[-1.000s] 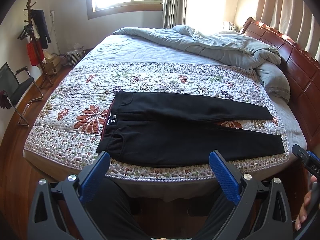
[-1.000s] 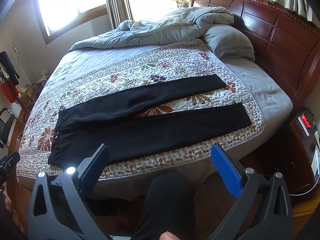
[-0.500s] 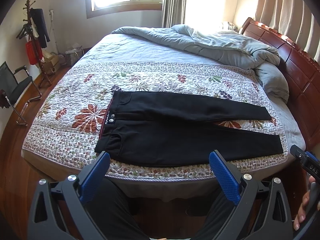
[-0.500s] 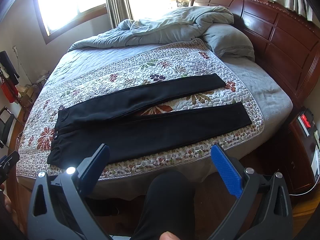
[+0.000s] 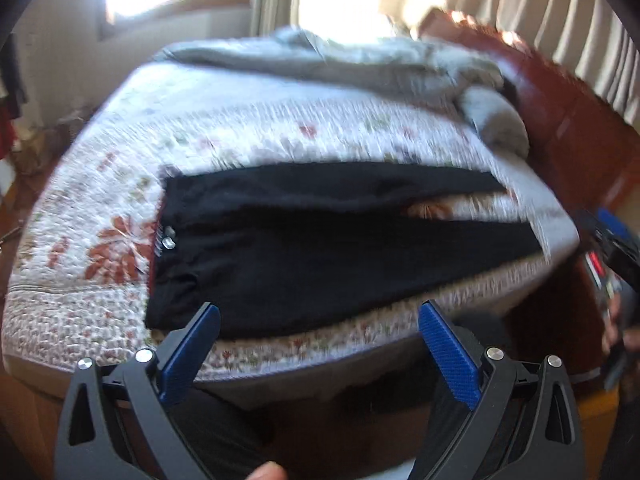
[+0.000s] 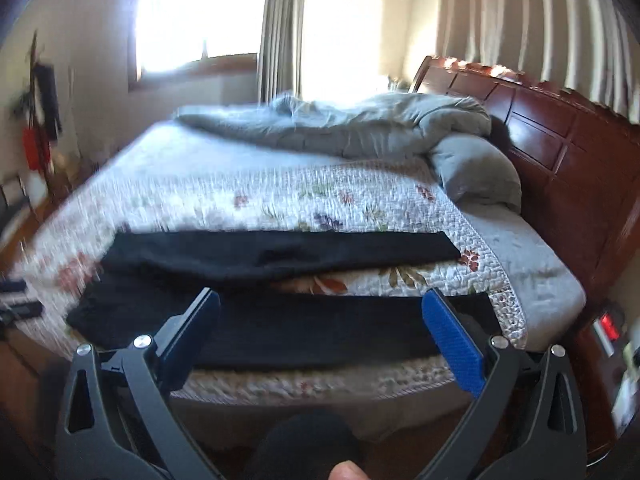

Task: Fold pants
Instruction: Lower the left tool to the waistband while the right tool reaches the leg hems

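Floral quilt (image 5: 248,136) covers the bed; black pants (image 5: 320,248) lie flat at frame centre. Left gripper (image 5: 320,316) and right gripper (image 6: 320,304): jaws wide open, empty.

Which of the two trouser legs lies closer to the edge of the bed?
The lower, near leg, running along the quilt's front border; the far leg lies farther up.

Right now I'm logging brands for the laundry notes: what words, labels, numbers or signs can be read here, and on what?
None can be read.
Pants: pale marks on the waistband, too blurred to read.
Red display on the device beside the bed: glowing, too small and blurred to read.
Quilt: flower pattern only, no text.
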